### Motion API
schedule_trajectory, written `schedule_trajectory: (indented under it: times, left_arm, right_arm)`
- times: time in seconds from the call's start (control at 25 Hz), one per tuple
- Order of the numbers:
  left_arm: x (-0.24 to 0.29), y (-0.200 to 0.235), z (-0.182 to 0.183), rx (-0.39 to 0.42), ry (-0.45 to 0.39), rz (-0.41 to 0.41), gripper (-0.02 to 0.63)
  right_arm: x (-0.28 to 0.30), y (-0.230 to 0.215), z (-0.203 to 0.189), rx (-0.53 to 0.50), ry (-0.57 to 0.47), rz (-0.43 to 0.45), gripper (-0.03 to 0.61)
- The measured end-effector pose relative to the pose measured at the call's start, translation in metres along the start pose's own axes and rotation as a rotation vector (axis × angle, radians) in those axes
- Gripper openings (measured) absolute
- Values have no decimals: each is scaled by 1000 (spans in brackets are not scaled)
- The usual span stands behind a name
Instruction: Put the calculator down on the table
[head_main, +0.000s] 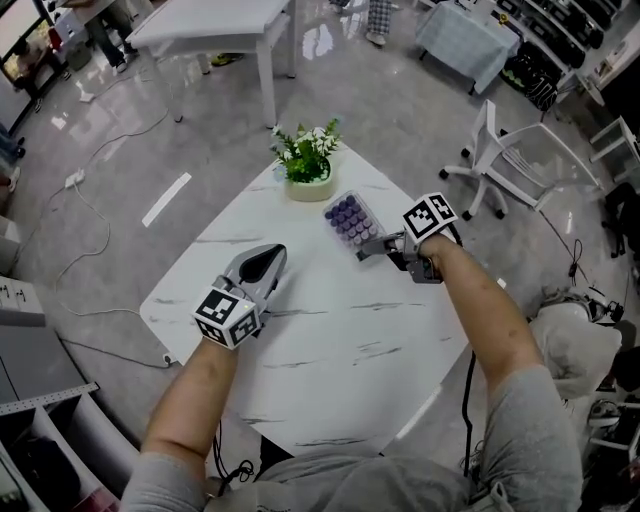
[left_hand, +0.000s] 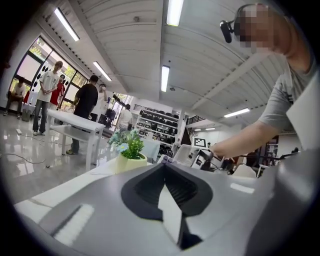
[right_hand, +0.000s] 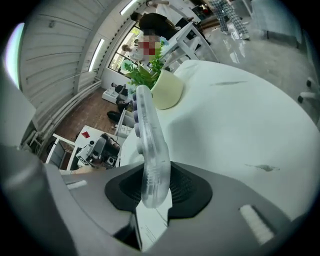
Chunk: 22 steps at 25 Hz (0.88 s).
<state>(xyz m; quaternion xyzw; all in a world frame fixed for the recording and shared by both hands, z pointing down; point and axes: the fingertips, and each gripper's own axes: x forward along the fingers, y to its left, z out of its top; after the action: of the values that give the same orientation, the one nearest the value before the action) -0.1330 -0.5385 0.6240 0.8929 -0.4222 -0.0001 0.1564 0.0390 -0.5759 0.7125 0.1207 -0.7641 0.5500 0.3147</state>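
The calculator (head_main: 350, 222) is clear plastic with purple keys. My right gripper (head_main: 377, 246) is shut on its near edge and holds it just above the white marble table (head_main: 330, 340), in front of the plant pot. In the right gripper view the calculator (right_hand: 149, 145) stands edge-on between the dark pads (right_hand: 187, 187), reaching out towards the pot. My left gripper (head_main: 266, 258) hovers low over the table's left part, jaws together and nothing between them. In the left gripper view its dark pads (left_hand: 150, 192) meet at the tips, and the right gripper (left_hand: 205, 157) shows beyond.
A cream pot with a green plant (head_main: 308, 165) stands at the table's far edge, close behind the calculator. A white chair (head_main: 510, 160) is on the floor to the right and another white table (head_main: 215, 25) at the back left. Cables lie on the floor at left.
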Motion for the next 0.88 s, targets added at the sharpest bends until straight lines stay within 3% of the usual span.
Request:
schedule_trajectory:
  times: [0.16,0.32,0.52,0.68,0.88]
  left_arm:
    - [7,4,-9,-6,10,-14,61]
    - [15,6,-13,-10,13,-35,62]
    - [19,11,-15,-23,10,-37,61]
    - [18,11,-16,-31,12,-37,61]
    - [16,11,-13,-29,8,-34,62]
  right_arm:
    - [5,-14,3,12,31,-39,103]
    - [-5,-38,18,-10,12,-153,112]
    - [-23,-67,42,-69,-77,-344,174]
    - [-35,-87,52,-81,-146,-489,269]
    - [-56,-82,73,-124,-293,-552,295]
